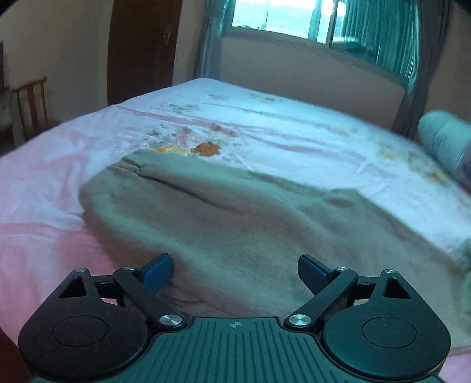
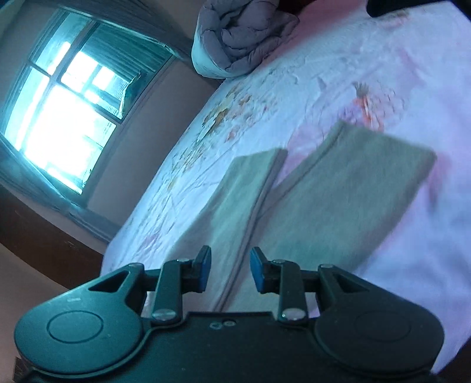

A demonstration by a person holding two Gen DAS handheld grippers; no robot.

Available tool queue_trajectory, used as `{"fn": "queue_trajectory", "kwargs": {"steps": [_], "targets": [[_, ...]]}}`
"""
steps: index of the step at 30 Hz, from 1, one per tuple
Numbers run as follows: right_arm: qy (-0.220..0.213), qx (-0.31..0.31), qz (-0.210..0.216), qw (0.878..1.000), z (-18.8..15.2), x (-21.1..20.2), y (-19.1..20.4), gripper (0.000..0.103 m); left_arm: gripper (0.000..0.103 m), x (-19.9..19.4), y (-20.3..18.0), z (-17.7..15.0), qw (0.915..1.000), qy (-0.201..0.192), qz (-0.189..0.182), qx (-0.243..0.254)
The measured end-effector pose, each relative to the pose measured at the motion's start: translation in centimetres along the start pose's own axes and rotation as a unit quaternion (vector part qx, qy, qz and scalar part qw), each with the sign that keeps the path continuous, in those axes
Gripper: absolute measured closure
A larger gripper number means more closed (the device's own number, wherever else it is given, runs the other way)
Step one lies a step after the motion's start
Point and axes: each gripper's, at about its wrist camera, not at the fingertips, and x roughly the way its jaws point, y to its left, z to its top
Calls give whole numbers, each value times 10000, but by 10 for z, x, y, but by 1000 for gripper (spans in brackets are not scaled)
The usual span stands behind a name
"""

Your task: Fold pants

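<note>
Beige-grey pants [image 1: 235,212] lie spread on the bed's pink floral sheet [image 1: 265,123]. In the left wrist view the waist end is at the far left and the cloth runs toward me. My left gripper [image 1: 235,272] is open wide, just above the near part of the pants, holding nothing. In the right wrist view the two legs [image 2: 338,200] lie side by side with a narrow gap of sheet between them. My right gripper [image 2: 230,269] is open over the inner edge of the left leg [image 2: 235,200], empty.
A rolled grey quilt [image 2: 241,35] lies at the head of the bed, also at the right edge in the left wrist view [image 1: 444,144]. A window with curtains [image 1: 294,17] is behind the bed. A wooden chair [image 1: 29,103] stands at far left by a dark door.
</note>
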Motion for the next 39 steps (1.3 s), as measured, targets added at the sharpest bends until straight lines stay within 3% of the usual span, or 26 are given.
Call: {"fn": "queue_trajectory", "kwargs": {"steps": [2,4,9,14,15,16,18,21,25,27,28,31,34,39], "targets": [[-10,32,-4,10000,16,5,-3,81,2,19,-12,-7,9984,403,168,365],[-43,206,17,9998,32,14,-9,81,0,23,-22,-15,9960,328,285,787],[-37,543,43,9985,69,54,-24,81,0,18,-23,-16,9962,367,316,727],[308,894,-81,9955,81,102,-36,82,0,19,-21,-15,9964,403,260,693],[343,879,-118,9955,82,107,-35,87,0,26,-24,-17,9965,406,252,680],[377,810,-175,9958,83,109,-33,103,0,26,-23,-16,9966,415,238,668],[469,539,-284,9970,86,113,-24,103,0,32,-23,-15,9965,449,227,661],[348,36,41,9994,96,94,13,103,0,33,-22,-13,9961,516,170,698],[-298,-357,592,9972,110,31,50,103,0,34,-21,-12,9958,539,97,727],[-517,-461,382,9969,99,-3,35,103,0,33,-19,-12,9959,520,46,737],[-548,-362,27,9978,87,-18,12,103,0,34,-19,-13,9960,510,21,734],[-36,469,-777,9959,54,-22,-66,103,0,34,-18,-13,9958,519,-19,753],[-161,993,-522,9936,39,-28,-96,103,0,35,-18,-11,9952,581,-69,790],[-274,679,-599,9955,50,-31,-64,103,0,36,-15,-10,9945,610,-178,834]]}}
